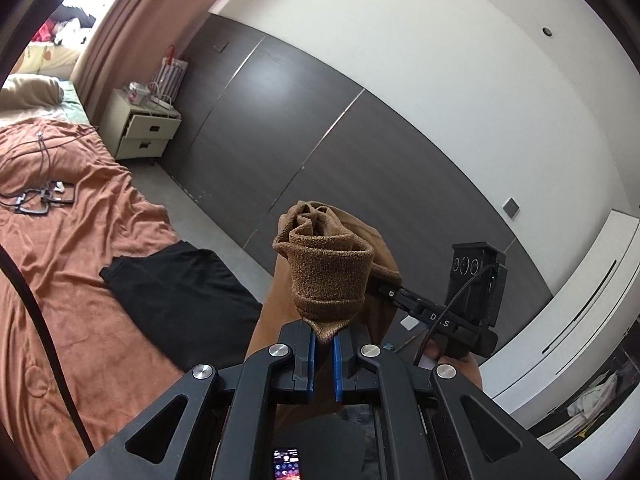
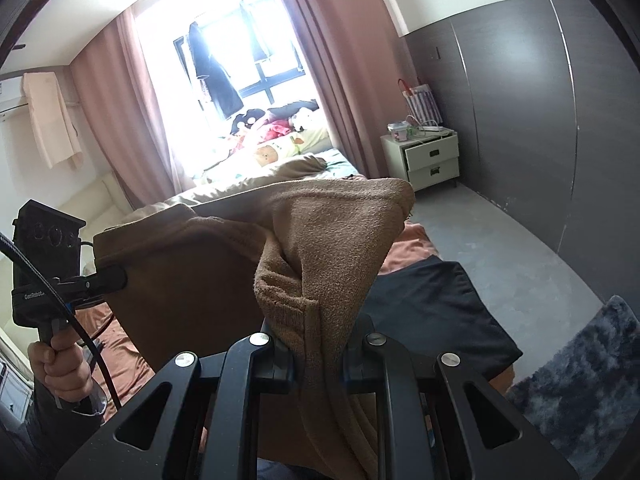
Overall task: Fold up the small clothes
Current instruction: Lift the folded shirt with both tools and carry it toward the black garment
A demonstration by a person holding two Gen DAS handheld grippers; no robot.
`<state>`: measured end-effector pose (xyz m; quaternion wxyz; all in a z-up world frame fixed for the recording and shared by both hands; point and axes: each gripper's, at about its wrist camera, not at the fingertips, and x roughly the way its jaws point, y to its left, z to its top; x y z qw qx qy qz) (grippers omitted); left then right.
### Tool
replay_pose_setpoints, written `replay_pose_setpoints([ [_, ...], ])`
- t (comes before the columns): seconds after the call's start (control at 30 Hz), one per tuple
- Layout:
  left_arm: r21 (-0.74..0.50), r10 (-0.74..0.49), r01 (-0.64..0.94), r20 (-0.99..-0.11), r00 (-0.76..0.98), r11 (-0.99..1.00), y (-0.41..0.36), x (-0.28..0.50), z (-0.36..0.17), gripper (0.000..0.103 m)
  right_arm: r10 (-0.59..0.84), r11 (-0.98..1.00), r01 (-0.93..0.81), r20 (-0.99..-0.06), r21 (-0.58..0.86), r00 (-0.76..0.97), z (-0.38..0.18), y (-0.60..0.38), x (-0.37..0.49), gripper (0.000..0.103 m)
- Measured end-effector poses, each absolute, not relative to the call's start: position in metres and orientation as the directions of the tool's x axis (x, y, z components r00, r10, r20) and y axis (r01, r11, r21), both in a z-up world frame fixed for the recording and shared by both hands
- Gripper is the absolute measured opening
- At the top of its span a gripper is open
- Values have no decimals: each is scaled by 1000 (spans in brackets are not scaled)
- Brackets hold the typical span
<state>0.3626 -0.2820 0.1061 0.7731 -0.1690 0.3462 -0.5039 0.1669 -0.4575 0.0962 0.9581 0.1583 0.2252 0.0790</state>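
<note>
A small brown knitted garment (image 1: 328, 268) hangs in the air between both grippers, above the bed. My left gripper (image 1: 324, 338) is shut on one bunched edge of it. My right gripper (image 2: 318, 354) is shut on another edge; the cloth (image 2: 332, 240) drapes over its jaws and hides the fingertips. The right gripper also shows in the left wrist view (image 1: 394, 294), clamped on the garment's right side. The left gripper shows in the right wrist view (image 2: 114, 274), pinching the cloth's left corner. A black garment (image 1: 180, 288) lies flat on the bed below.
The bed has a rust-orange cover (image 1: 72, 240) with black cables (image 1: 40, 200) on it. A pale nightstand (image 1: 142, 128) stands by the dark wall panels (image 1: 280, 120). A grey fluffy rug (image 2: 580, 380) lies on the floor. Pink curtains (image 2: 340, 60) frame the window.
</note>
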Motion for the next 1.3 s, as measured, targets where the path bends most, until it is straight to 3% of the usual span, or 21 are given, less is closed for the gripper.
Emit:
replay_pose_setpoints([
  [0.57,-696,-925,629,-364,107,347,-362,435,50,6,57,968,76,-503,239,862,112,-447,193,12],
  [1.3,-733,-856,452,-485,177,509,-332,589,-87,6,-21,981,151,-706,123,708,84,-404,397,11],
])
